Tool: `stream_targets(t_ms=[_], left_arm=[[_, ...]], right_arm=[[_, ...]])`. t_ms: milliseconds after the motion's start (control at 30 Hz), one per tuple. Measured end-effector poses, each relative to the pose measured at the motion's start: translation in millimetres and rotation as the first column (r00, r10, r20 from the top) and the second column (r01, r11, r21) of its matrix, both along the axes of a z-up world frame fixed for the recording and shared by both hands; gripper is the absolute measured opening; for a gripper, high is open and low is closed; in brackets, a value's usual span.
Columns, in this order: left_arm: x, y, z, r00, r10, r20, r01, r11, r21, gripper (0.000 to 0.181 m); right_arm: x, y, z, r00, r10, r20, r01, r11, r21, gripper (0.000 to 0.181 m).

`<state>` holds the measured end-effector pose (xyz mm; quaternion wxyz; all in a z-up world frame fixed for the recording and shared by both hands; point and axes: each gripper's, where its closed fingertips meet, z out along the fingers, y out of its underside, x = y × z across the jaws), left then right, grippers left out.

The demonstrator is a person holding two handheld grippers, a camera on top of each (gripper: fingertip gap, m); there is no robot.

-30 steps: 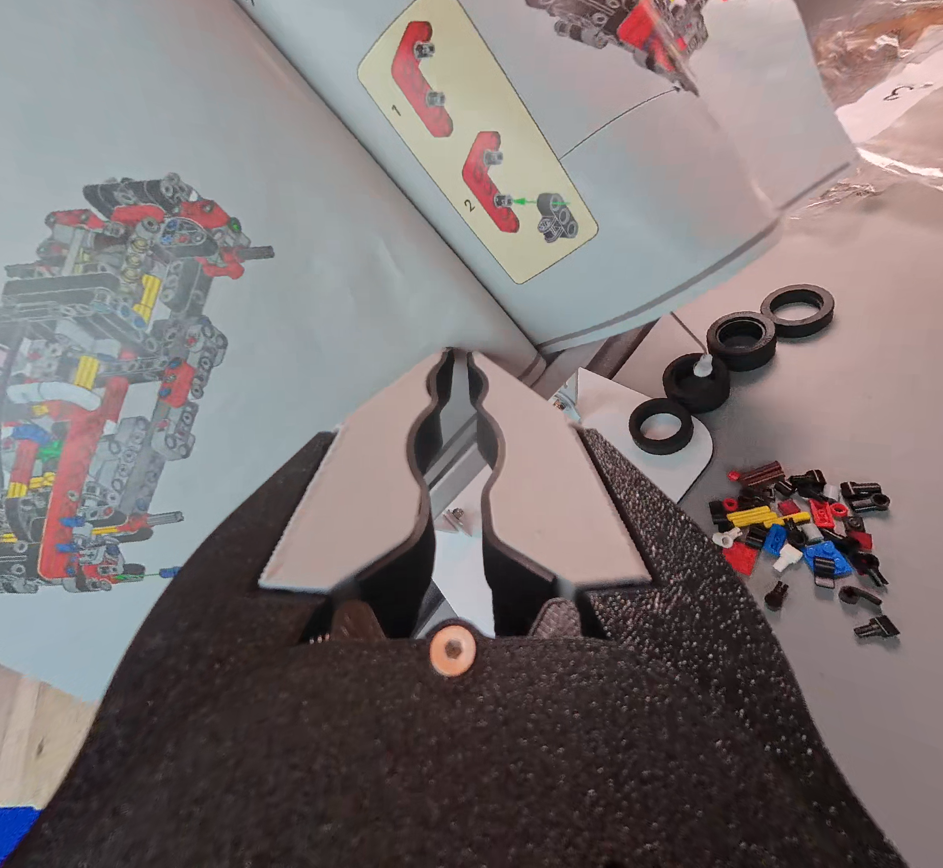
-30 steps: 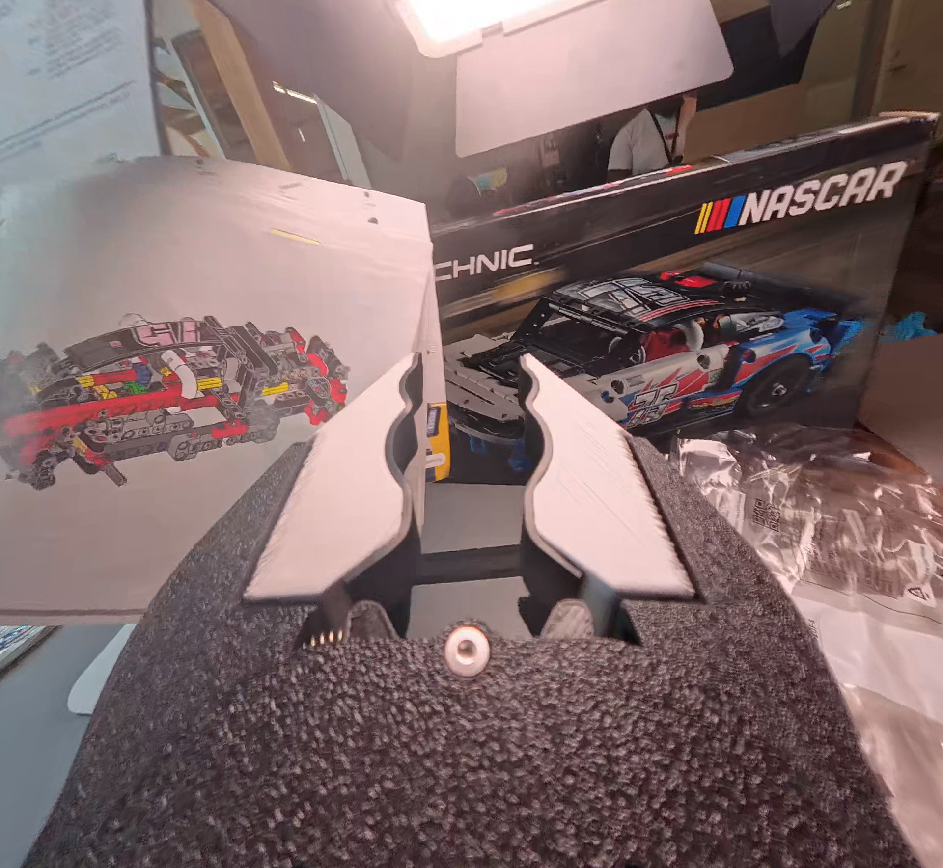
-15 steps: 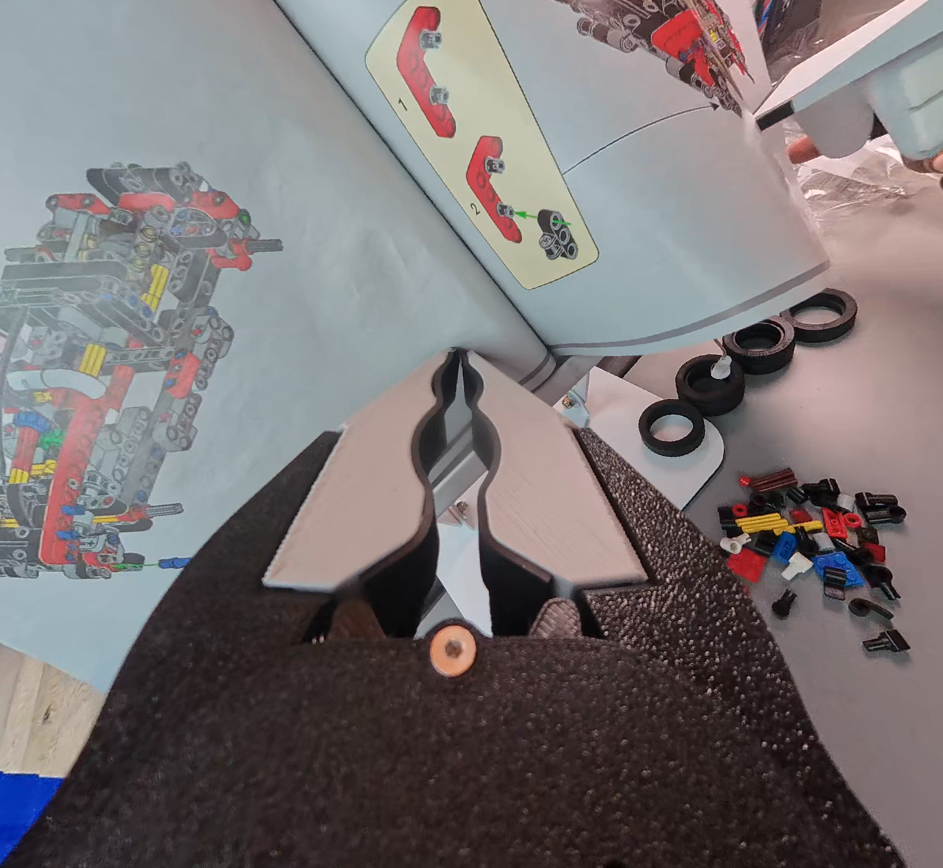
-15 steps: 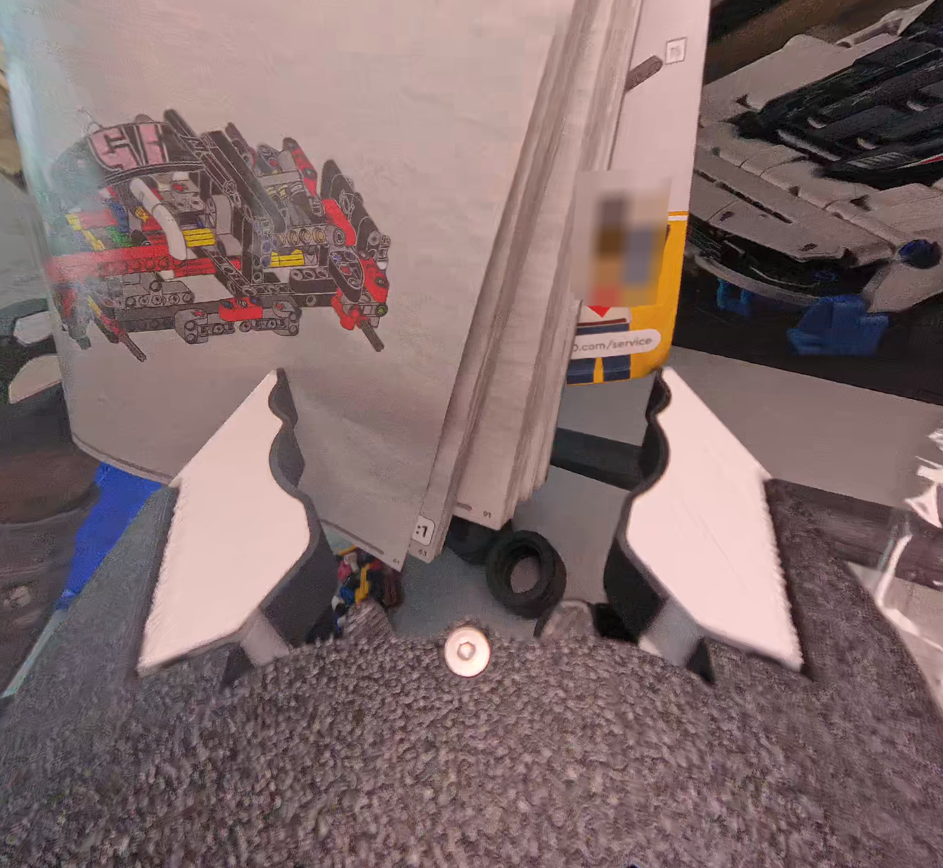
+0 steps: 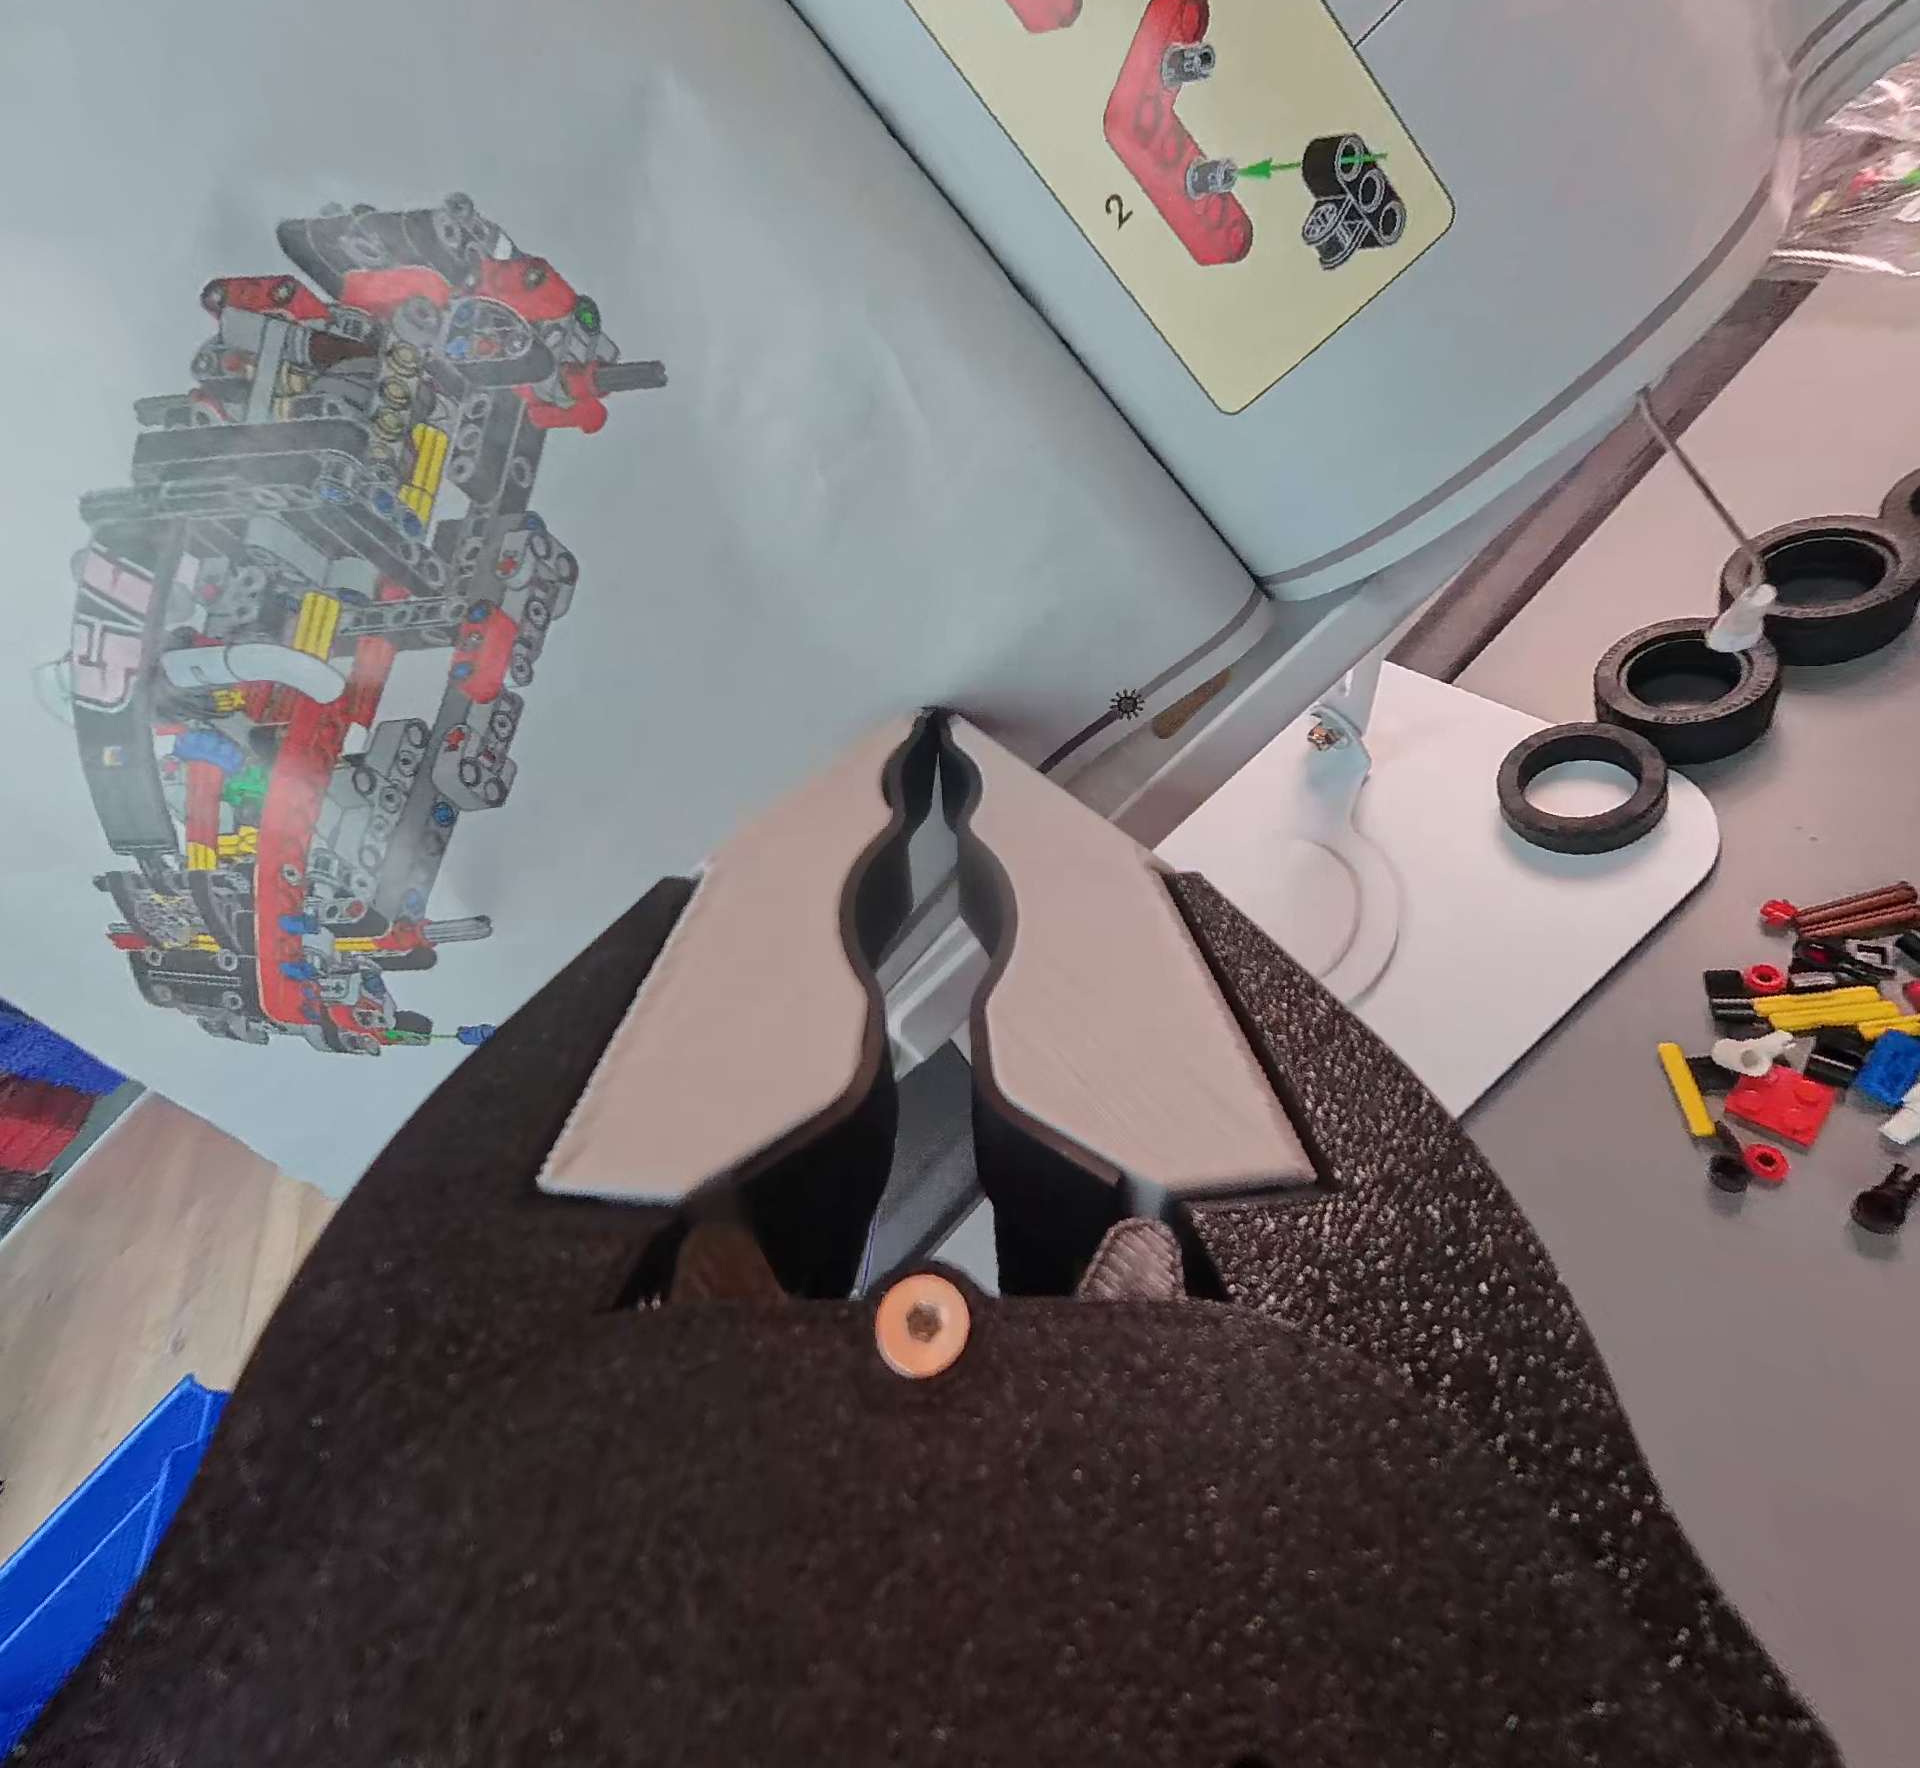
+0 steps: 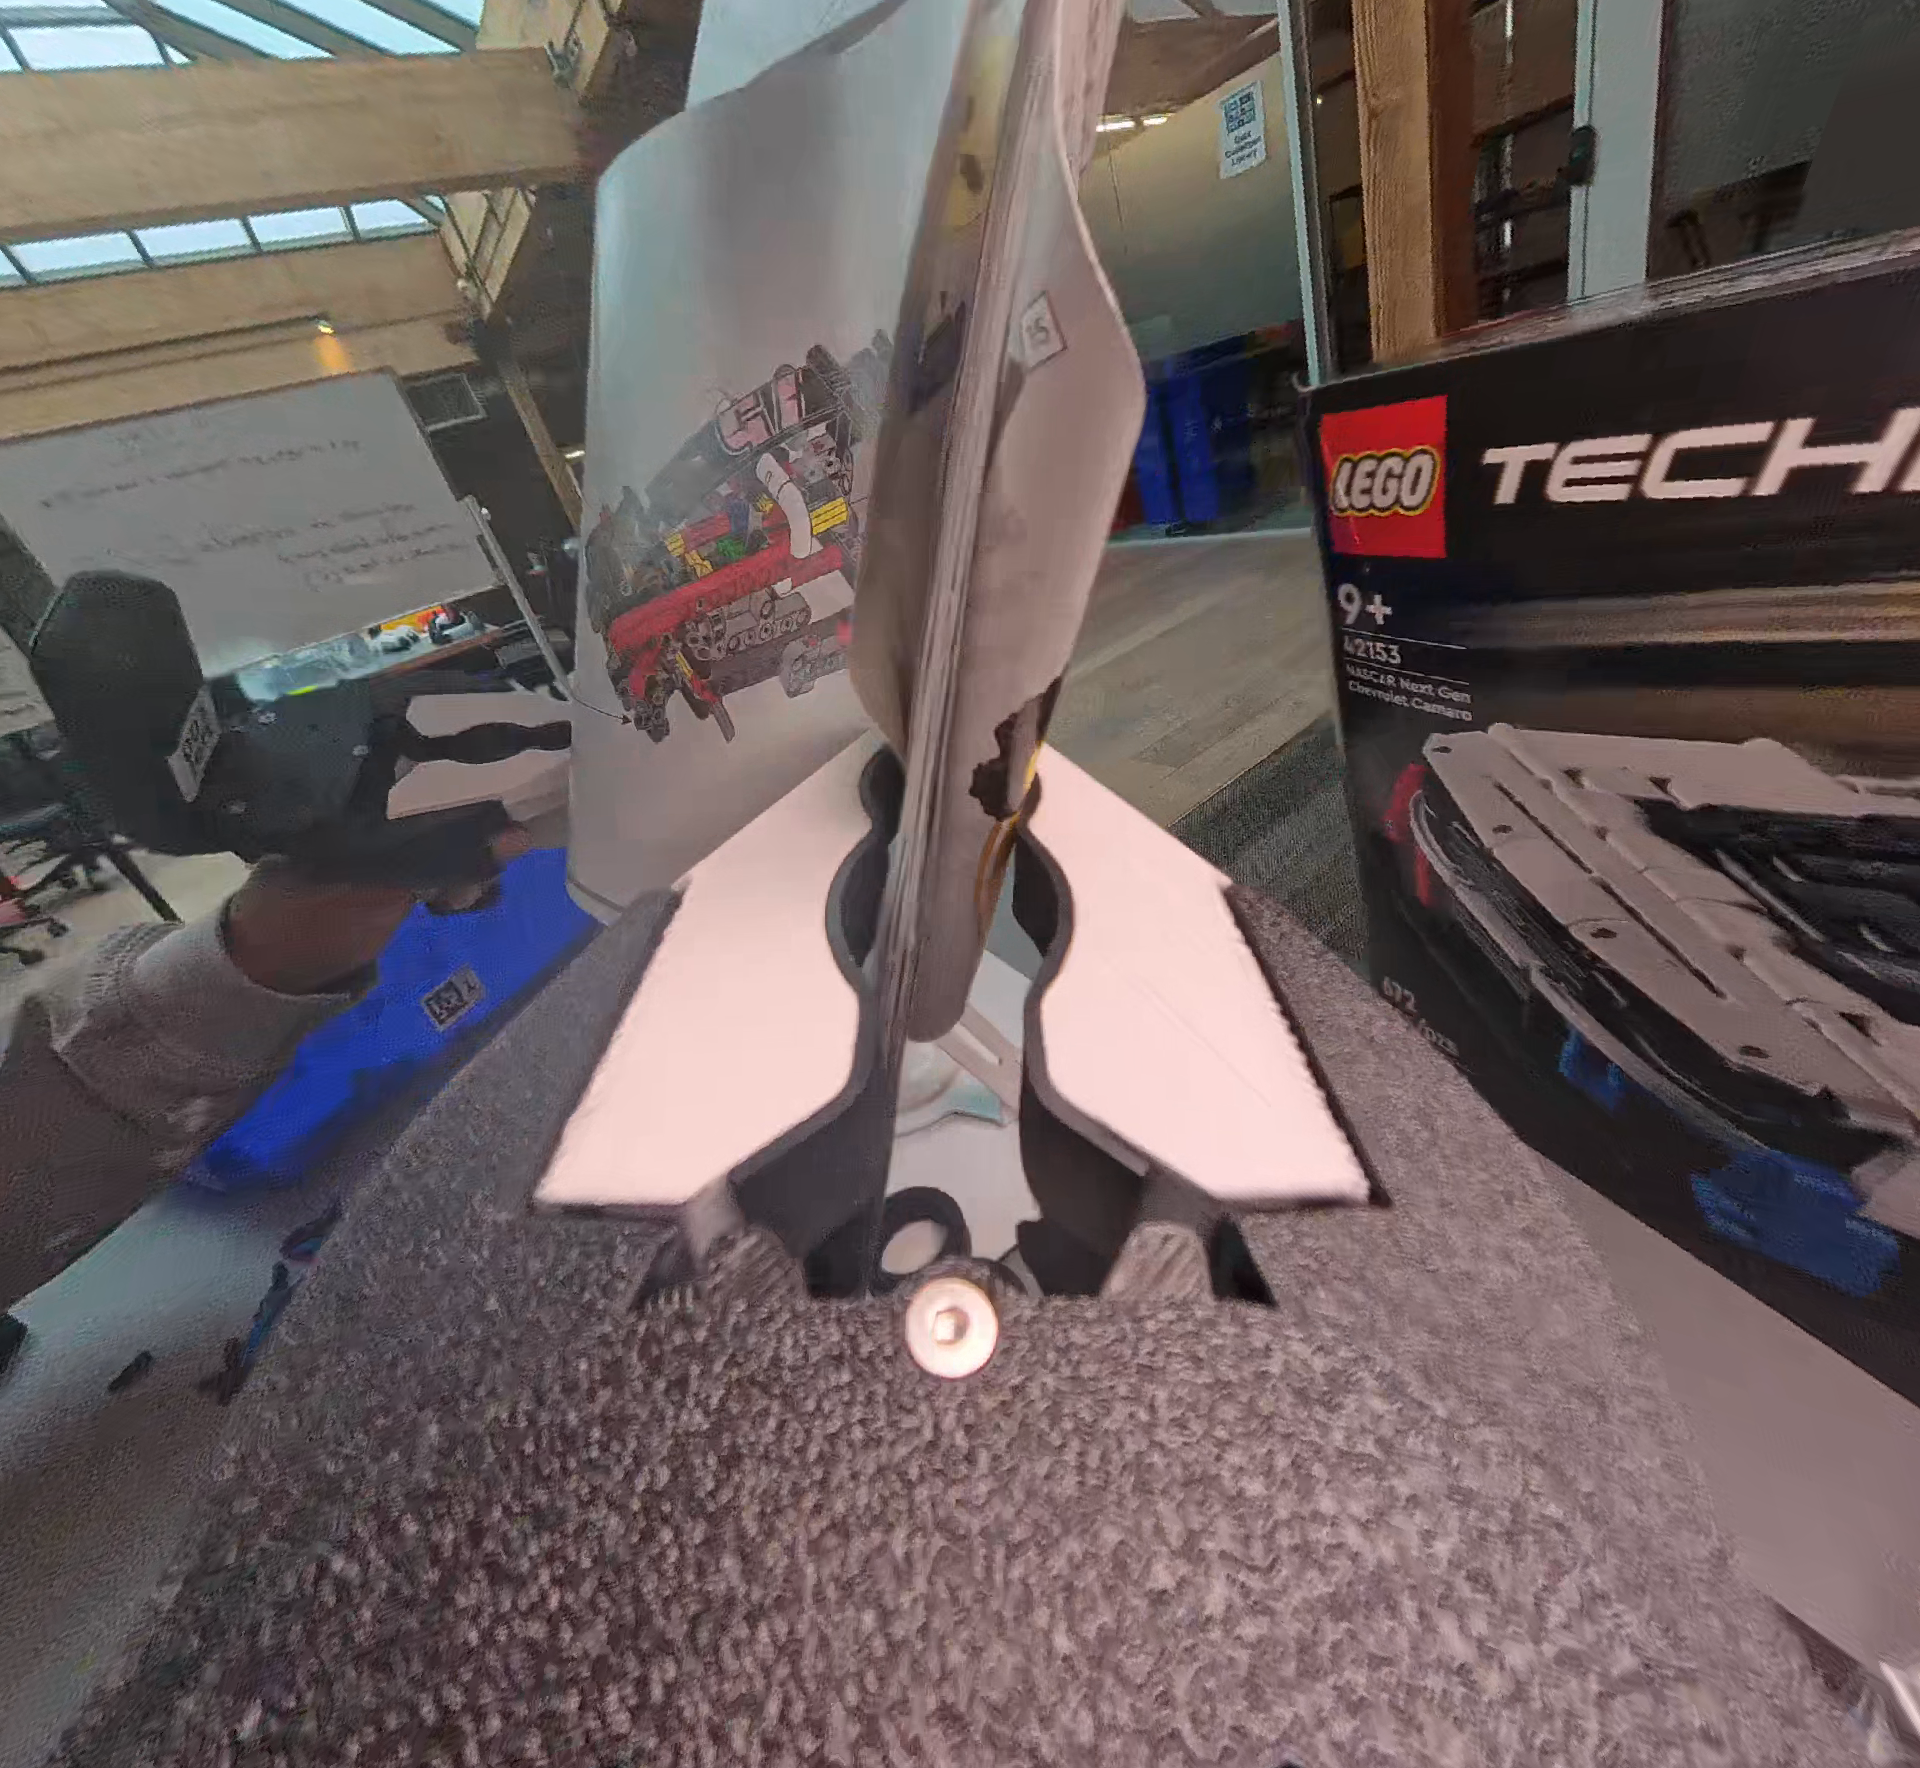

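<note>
The left claw [image 5: 935,721] is pressed together at its tips on the lower edge of an open instruction booklet [image 5: 727,212], right at the fold between two pale blue pages — one printed with a large drawing of a red, grey and black model, the other with a cream panel showing red angled parts. The right claw [image 6: 951,762] is clamped on the same booklet [image 6: 966,471] from the other side, gripping a thick sheaf of pages that stands on edge between its fingers [image 6: 1132,970] and curls upward. To the booklet's right in the left wrist view, a row of black rubber tyres [image 5: 1683,679] lies on the grey desk [image 5: 1662,1406], one of them resting on a white rounded plate [image 5: 1455,887], and nearer the edge sits a small heap of red, yellow, blue and black building pieces [image 5: 1829,1084]. In the right wrist view a dark set box [image 6: 1621,783] picturing a car stands right of the booklet, while the other claw [image 6: 468,762], held in a person's hand [image 6: 281,918], shows to its left above a blue bin [image 6: 416,991].
</note>
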<state>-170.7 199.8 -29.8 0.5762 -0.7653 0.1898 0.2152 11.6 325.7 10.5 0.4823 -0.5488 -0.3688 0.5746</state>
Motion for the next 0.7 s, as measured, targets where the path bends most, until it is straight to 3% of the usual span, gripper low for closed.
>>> stream_targets(t_ms=[133, 267, 333, 467, 567, 700], left_arm=[[-19.8, -6.8, 0.8, 0.998, 0.069, -0.008, -0.068, 0.998, 0.012, 0.0], [-40.1, -13.2, 1.3, 0.994, 0.109, 0.029, -0.11, 0.993, 0.03, 0.0], [-40.1, -15.0, 1.0, 0.992, 0.1, 0.072, -0.102, 0.994, 0.025, 0.0], [-40.7, -17.0, 0.1, 0.993, 0.117, 0.003, -0.117, 0.993, 0.018, 0.0], [-47.1, -19.4, -1.1, 0.992, 0.125, 0.006, -0.125, 0.992, 0.018, 0.0], [-56.0, -23.2, -1.2, 0.989, 0.145, 0.02, -0.145, 0.989, 0.022, 0.0]], right_arm=[[-15.8, -7.7, 7.6, 0.996, -0.053, 0.073, 0.045, 0.993, 0.108, 0.014], [-17.7, -6.8, 3.8, 0.992, -0.066, 0.108, 0.058, 0.995, 0.078, 0.02], [-14.6, -6.9, -7.3, 0.989, -0.068, 0.129, 0.06, 0.996, 0.066, 0.03], [-1.7, -2.9, -24.8, 0.987, -0.088, 0.134, 0.084, 0.996, 0.034, 0.047], [10.7, -5.3, -18.8, 0.992, -0.08, 0.102, 0.077, 0.996, 0.034, 0.041], [12.4, -6.6, -5.1, 0.98, -0.145, 0.136, 0.124, 0.981, 0.15, 0.031]])
